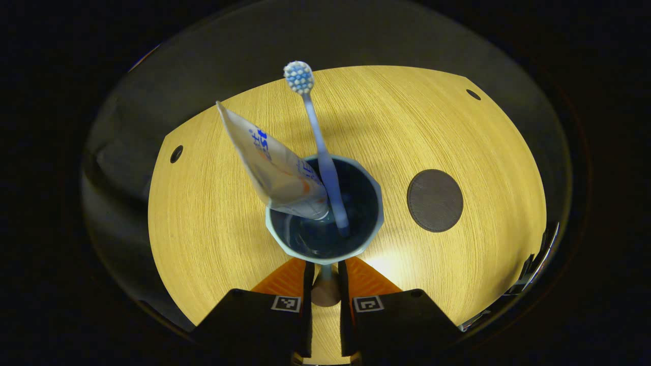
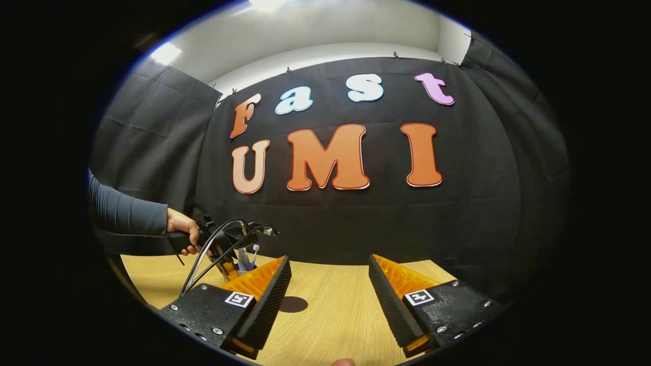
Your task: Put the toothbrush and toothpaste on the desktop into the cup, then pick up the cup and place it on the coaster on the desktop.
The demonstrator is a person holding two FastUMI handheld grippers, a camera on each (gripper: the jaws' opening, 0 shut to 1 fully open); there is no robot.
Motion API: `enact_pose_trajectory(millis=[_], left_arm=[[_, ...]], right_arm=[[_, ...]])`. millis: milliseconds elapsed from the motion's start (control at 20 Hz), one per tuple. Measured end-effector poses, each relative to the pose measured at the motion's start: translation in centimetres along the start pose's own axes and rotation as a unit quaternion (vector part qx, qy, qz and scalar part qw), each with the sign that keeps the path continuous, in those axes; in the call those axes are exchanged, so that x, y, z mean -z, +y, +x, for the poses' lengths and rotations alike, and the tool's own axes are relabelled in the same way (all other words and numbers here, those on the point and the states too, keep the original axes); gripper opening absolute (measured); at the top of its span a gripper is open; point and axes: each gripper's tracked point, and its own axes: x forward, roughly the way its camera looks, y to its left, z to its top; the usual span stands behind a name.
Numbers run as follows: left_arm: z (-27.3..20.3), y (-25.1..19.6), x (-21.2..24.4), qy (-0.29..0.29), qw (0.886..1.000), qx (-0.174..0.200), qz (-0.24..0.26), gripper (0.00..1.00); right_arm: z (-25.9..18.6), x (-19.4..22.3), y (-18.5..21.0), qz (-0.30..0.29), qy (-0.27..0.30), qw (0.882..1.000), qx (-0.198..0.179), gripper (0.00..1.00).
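A pale blue cup (image 1: 374, 203) with a dark inside sits just ahead of my left gripper (image 1: 325, 269), whose fingers are shut on a narrow part of its near side. A white toothpaste tube (image 1: 269, 162) and a light blue toothbrush (image 1: 320, 147) stand in the cup, leaning away. The dark round coaster (image 1: 435, 201) lies on the wooden desktop (image 1: 213, 229) to the cup's right. In the right gripper view, my right gripper (image 2: 329, 264) hangs open over the desktop, holding nothing. Farther left, a hand (image 2: 183, 231) holds the left gripper (image 2: 231, 244) with the cup (image 2: 245, 264) and the coaster (image 2: 294, 304) nearby.
Two small round holes (image 1: 176, 153) (image 1: 473, 94) mark the desktop's far corners. Black cloth walls surround the desk. A person's grey sleeve (image 2: 127, 213) reaches in from the left of the right gripper view.
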Motion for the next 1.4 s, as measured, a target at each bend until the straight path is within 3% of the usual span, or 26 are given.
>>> enact_pose_trajectory(millis=[300, 450, 500, 700, 1050, 1400], left_arm=[[-2.0, -3.7, -5.9, -0.036, 0.999, 0.003, 0.013, 0.26], [-2.8, -7.1, -10.0, -0.051, 0.998, 0.009, 0.034, 0.23], [-5.6, -5.5, -8.7, -0.056, 0.998, 0.013, 0.04, 0.23], [-3.8, -11.7, -9.9, -0.062, 0.996, 0.029, 0.062, 0.23], [-1.1, -15.6, -11.0, -0.056, 0.992, 0.04, 0.102, 0.23], [2.2, -17.6, -10.8, -0.032, 0.994, 0.035, 0.101, 0.25]], right_arm=[[-1.2, -0.4, -1.4, 0.005, -0.002, 1.0, 0.014, 0.92], [-1.6, -0.4, -1.8, 0.006, -0.002, 1.0, 0.021, 0.92], [-1.8, -0.5, -1.9, 0.005, -0.002, 1.0, 0.022, 0.92], [-3.0, -0.5, -3.2, -0.009, 0.001, 0.999, 0.035, 0.92], [-5.3, -0.8, -5.9, -0.014, 0.002, 0.998, 0.063, 0.93], [-6.4, -0.3, -7.5, -0.011, 0.007, 0.997, 0.081, 0.94]])
